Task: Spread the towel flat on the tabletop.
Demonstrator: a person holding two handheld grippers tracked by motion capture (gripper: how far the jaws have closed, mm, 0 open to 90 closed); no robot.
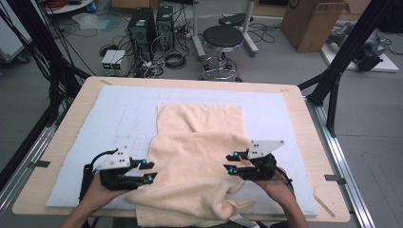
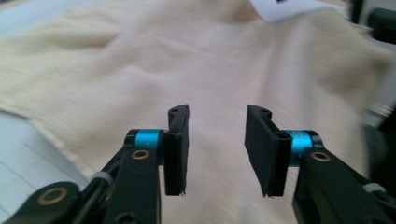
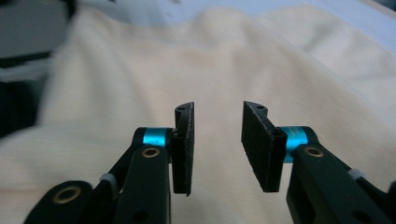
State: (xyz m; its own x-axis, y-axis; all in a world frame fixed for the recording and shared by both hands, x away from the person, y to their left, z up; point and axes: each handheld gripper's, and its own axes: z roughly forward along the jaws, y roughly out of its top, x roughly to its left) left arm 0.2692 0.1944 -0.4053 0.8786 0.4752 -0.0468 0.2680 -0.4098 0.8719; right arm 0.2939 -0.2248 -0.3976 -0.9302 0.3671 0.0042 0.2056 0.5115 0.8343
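A cream towel (image 1: pixel 199 156) lies on the pale mat, its near half bunched and hanging over the table's front edge, its far part flat. My left gripper (image 1: pixel 151 171) hovers at the towel's left edge and points right, jaws open. In the left gripper view the left gripper (image 2: pixel 218 112) has nothing between its pads, with the towel (image 2: pixel 187 60) spread beneath. My right gripper (image 1: pixel 229 163) is over the towel's right side and points left, also open. The right gripper view shows the right gripper (image 3: pixel 218 107) empty above the towel (image 3: pixel 187 60).
A pale blue mat (image 1: pixel 119 109) covers most of the wooden table (image 1: pixel 76 109). Beyond the table stand a black stool (image 1: pixel 222 38), computer towers (image 1: pixel 142 28) with cables, and a cardboard box (image 1: pixel 311 21). Black frame posts rise at both sides.
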